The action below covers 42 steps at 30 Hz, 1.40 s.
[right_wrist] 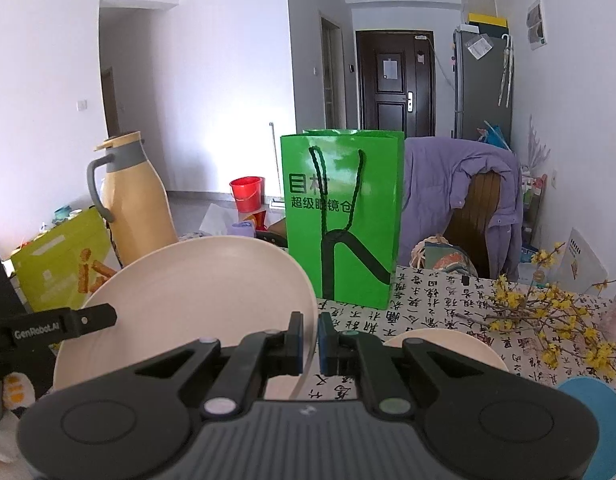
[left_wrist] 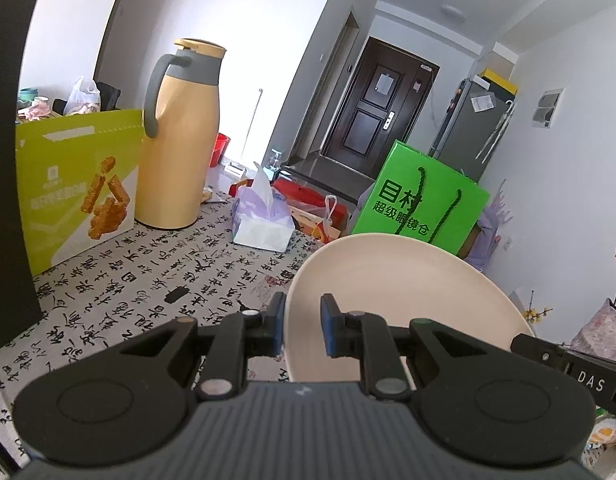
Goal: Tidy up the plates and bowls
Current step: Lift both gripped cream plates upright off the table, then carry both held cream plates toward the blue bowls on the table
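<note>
**Cream plate held off the table by both grippers**

I have one cream plate (left_wrist: 408, 300) gripped at opposite edges. My left gripper (left_wrist: 303, 326) clamps its left rim; the gap between those fingers looks wider than the rim, so I hedge on how firmly they bite. My right gripper (right_wrist: 309, 344) pinches the right rim, jaws nearly together on the thin edge. The plate hangs tilted between the two, its face turned up and towards me, above the table (left_wrist: 148, 280).

A second cream plate (right_wrist: 448, 346) lies flat on the table just right of my right gripper's fingers, so that hand is nearer the likely stacking spot. A blue dish (right_wrist: 596, 404) sits at the lower right edge.

The tablecloth is printed with black calligraphy. Behind stand a yellow thermos jug (left_wrist: 180, 136), a green paper bag (right_wrist: 342, 216), a tissue pack (left_wrist: 264, 216) and yellow flower sprigs (right_wrist: 548, 316). A dark door (right_wrist: 394, 80) closes the room.
</note>
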Each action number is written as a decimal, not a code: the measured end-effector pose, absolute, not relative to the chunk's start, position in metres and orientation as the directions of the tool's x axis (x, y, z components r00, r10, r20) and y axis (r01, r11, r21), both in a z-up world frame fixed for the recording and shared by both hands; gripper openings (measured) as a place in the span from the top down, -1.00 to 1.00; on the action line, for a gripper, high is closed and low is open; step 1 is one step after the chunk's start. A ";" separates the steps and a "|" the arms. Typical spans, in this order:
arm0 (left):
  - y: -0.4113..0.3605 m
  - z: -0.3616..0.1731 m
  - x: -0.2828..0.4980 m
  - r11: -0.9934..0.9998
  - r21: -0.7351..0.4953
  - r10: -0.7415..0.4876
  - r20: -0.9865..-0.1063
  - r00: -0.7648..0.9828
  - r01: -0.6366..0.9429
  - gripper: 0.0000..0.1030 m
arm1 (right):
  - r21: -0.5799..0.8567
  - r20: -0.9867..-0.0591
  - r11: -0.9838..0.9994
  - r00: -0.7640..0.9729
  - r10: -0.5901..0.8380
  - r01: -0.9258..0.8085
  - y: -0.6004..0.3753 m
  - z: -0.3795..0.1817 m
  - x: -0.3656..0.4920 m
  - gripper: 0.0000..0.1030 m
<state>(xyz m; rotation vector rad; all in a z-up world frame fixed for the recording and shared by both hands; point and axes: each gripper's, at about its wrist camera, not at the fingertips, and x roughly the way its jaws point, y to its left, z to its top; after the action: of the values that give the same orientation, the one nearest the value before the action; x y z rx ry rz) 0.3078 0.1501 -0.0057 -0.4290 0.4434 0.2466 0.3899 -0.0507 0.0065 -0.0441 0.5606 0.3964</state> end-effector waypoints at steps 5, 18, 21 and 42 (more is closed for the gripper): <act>0.146 0.000 0.297 0.881 -0.352 0.131 -0.462 0.877 -0.317 0.64 | 0.065 -0.523 0.925 0.777 0.352 -0.376 -0.056 0.011 0.378 0.86; 0.128 0.014 0.263 0.887 -0.338 0.143 -0.443 0.885 -0.313 0.64 | 0.080 -0.509 0.923 0.781 0.362 -0.375 -0.073 0.021 0.346 0.86; 0.124 0.017 0.254 0.889 -0.333 0.150 -0.439 0.886 -0.315 0.64 | 0.081 -0.505 0.923 0.783 0.363 -0.376 -0.076 0.022 0.338 0.86; 0.103 0.033 0.208 0.896 -0.307 0.177 -0.416 0.892 -0.321 0.64 | 0.090 -0.479 0.917 0.790 0.383 -0.390 -0.096 0.034 0.290 0.86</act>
<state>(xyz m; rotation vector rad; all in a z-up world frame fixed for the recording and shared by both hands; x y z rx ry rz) 0.2076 0.1027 0.0331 -0.3803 0.3908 0.2650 0.2904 -0.0957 0.0339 -0.0142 0.5123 0.4158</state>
